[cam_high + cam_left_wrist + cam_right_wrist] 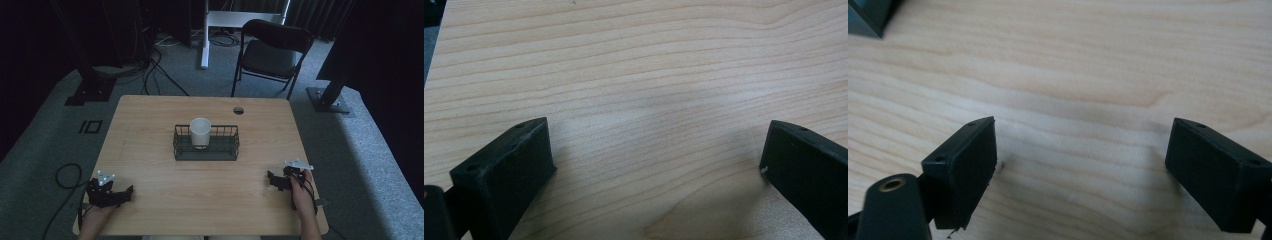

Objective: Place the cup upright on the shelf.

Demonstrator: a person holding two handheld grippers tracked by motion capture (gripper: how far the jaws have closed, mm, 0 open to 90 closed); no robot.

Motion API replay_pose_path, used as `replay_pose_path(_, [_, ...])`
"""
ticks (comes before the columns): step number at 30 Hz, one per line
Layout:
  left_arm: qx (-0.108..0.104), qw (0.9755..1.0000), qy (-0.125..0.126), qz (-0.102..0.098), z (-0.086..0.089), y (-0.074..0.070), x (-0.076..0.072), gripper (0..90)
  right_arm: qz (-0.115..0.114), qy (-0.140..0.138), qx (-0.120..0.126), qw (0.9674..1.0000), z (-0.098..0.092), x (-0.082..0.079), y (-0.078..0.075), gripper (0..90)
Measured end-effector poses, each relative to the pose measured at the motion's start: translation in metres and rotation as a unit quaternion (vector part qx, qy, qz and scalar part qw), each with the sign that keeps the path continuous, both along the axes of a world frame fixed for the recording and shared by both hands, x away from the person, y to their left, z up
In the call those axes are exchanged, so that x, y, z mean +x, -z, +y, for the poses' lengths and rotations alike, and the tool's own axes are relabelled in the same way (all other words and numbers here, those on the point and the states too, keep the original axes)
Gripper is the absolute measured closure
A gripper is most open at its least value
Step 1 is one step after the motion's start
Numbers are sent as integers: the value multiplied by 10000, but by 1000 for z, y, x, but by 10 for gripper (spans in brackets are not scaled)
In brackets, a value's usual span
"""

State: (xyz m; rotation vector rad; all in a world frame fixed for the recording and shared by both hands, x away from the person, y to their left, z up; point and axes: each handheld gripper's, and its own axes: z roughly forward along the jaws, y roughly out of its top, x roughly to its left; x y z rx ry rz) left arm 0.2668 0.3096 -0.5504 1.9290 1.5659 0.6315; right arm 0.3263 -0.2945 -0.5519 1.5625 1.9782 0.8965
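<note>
Under both claws lies a pale wooden table (150, 125) with fine wavy grain, bare in the left gripper view and the right gripper view alike. Left claw (131, 190) rests at the near left corner, its jaws spread wide with nothing between them but wood; right claw (270, 178) sits at the near right edge, jaws just as wide apart and holding nothing. Ahead of both, about midway between them and well apart from each, stands a black wire basket (220, 145) with a white cup (200, 132) upright inside it, toward its left end. Beyond the basket, a small round cable hole (238, 110) sits near the table's far edge. Farther off from the claws, the room is dim: grey carpet (45, 145), a dark folding chair (272, 50), a white stand leg (204, 35), black cables (155, 70) trailing on the floor, dark curtains behind. No label or writing can be read anywhere
</note>
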Motion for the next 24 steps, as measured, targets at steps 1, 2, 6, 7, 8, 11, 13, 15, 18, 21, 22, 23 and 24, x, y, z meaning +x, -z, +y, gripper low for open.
replay_pose_path(1, [2, 10000, 1, 4, 0, 0, 0, 7, -10, -29, -26, 10000, 0, 0, 0, 122])
replay_pose_path(2, [0, 10000, 1, 2, 0, 0, 0, 8, 6, -83, -59, 9999, 0, -1, 0, 119])
replay_pose_path(6, [1, 10000, 0, 1, 0, 0, 0, 8, 19, -136, -169, 9998, 2, -1, 0, 113])
replay_pose_path(7, [0, 10000, -1, 0, 0, 0, 0, 8, 19, -134, -167, 9998, 2, -1, 1, 113])
replay_pose_path(8, [1, 10000, -1, 1, 0, 0, 0, 8, 22, -133, -162, 9998, 2, -1, 1, 113])
replay_pose_path(11, [1, 10000, -1, 1, 0, 0, 0, 8, 25, -122, -157, 9998, 2, -1, 1, 112])
replay_pose_path(13, [1, 10000, -1, 1, 0, 0, 0, 8, 26, -120, -155, 9998, 2, -1, 1, 112])
replay_pose_path(15, [1, 10000, 0, 1, 0, 0, 0, 8, 24, -120, -154, 9998, 2, -1, 1, 112])
replay_pose_path(18, [2, 10000, 1, 1, 0, 0, 0, 7, 24, -120, -152, 9998, 2, -1, 1, 112])
replay_pose_path(21, [1, 10000, 1, 0, 0, 0, 0, 8, 24, -120, -151, 9998, 2, -1, 1, 112])
replay_pose_path(22, [1, 10000, 1, 1, 0, 0, 0, 8, 23, -122, -151, 9998, 2, -1, 1, 112])
replay_pose_path(23, [2, 10000, 1, 3, 0, 0, 0, 8, 22, -123, -153, 9998, 2, -1, 1, 112])
replay_pose_path(24, [1, 10000, 0, 1, 0, 0, 0, 8, 23, -125, -154, 9998, 2, -1, 1, 110])
